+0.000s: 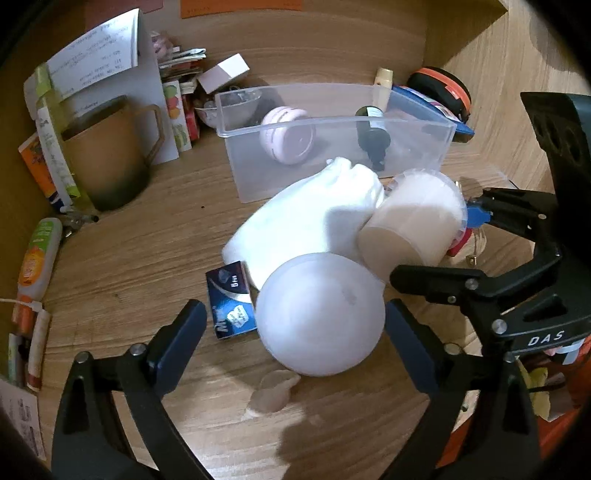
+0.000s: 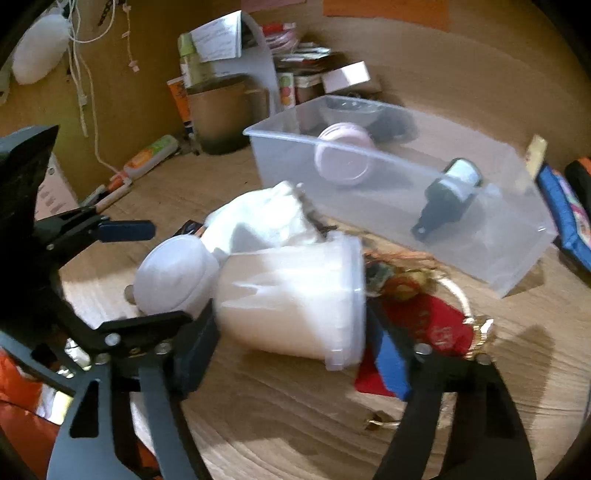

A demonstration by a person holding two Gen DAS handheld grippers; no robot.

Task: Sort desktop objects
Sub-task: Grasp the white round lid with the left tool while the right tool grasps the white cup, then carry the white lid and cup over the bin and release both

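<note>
A light wood-grain counter [image 1: 147, 251] fills the lower part of both views, its surface marked by hard-edged shadows under warm, yellowish light. Behind it rises a back wall [image 1: 332, 40] of matching wood panelling, and a side panel [image 1: 517, 110] of the same material closes in the right end. Orange and reddish sheets, probably paper [image 2: 388, 11], are fixed high on the back wall. White cords [image 2: 79, 55] hang down the left wall.

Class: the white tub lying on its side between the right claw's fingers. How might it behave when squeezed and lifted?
The tub looks like thin plastic, so it may flex under the right claw. Its smooth, tapered wall could slip. Lying on its side on the desk, it might roll if released.
</note>
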